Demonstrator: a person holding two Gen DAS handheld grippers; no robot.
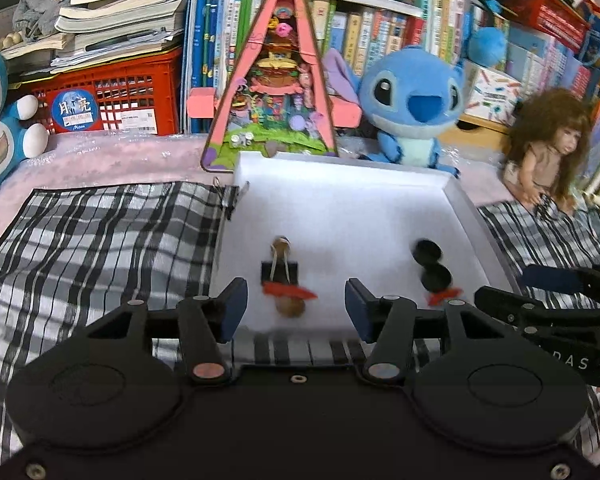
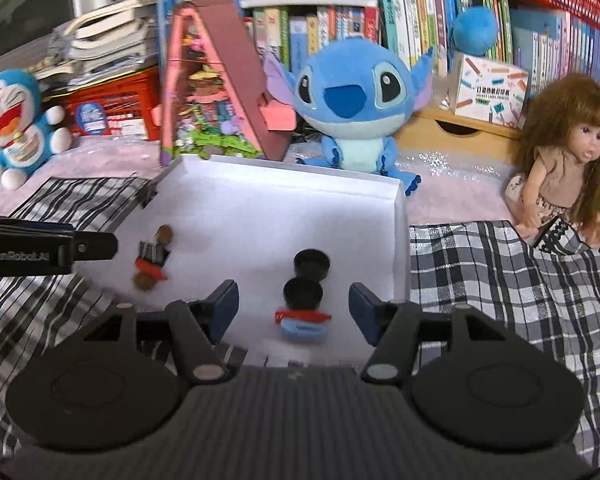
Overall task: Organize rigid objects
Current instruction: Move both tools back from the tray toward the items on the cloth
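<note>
Both grippers, left gripper (image 1: 296, 306) and right gripper (image 2: 294, 306), are hovering wide open and empty over the white tray (image 1: 456, 196); binder clip (image 1: 280, 272) is looking light and stiff, best pinched across its black body.

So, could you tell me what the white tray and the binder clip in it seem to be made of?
White tray: probably matte card or foam board, judging by its thin, folded-looking walls. Binder clip: likely black painted metal with pale wire handles; blur leaves this uncertain.
</note>
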